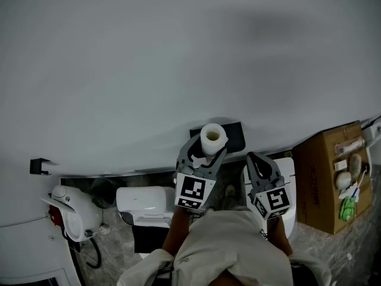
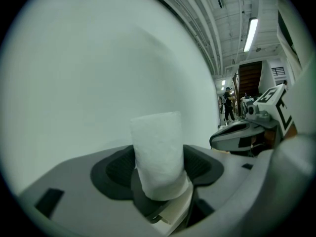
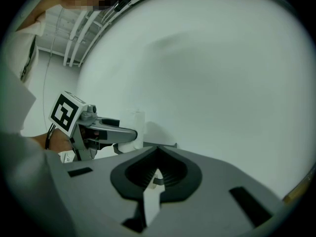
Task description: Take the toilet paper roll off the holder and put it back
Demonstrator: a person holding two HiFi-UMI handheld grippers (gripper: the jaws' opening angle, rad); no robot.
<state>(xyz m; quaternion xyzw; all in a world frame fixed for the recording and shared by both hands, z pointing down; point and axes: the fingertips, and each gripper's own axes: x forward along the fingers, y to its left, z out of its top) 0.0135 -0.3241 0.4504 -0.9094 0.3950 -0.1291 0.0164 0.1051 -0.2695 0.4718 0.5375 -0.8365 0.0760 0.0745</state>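
Observation:
The white toilet paper roll [image 1: 213, 137] stands upright between the jaws of my left gripper [image 1: 207, 151], just in front of the black holder plate [image 1: 233, 137] on the pale wall. In the left gripper view the roll [image 2: 157, 154] fills the gap and both dark pads [image 2: 116, 169] press on its sides. My right gripper [image 1: 258, 159] hangs a little to the right and lower, jaws together and holding nothing. The right gripper view shows its closed jaws [image 3: 157, 171], with the roll [image 3: 138, 128] and the left gripper [image 3: 106, 132] off to the left by the holder's ledge [image 3: 167, 144].
A white toilet [image 1: 290, 180] sits under the right gripper. A brown cardboard box [image 1: 324, 180] with small items stands at the right. A white bin [image 1: 143, 201] and a white-and-red appliance [image 1: 68, 210] are at the lower left. A black hook [image 1: 39, 166] sticks out of the wall.

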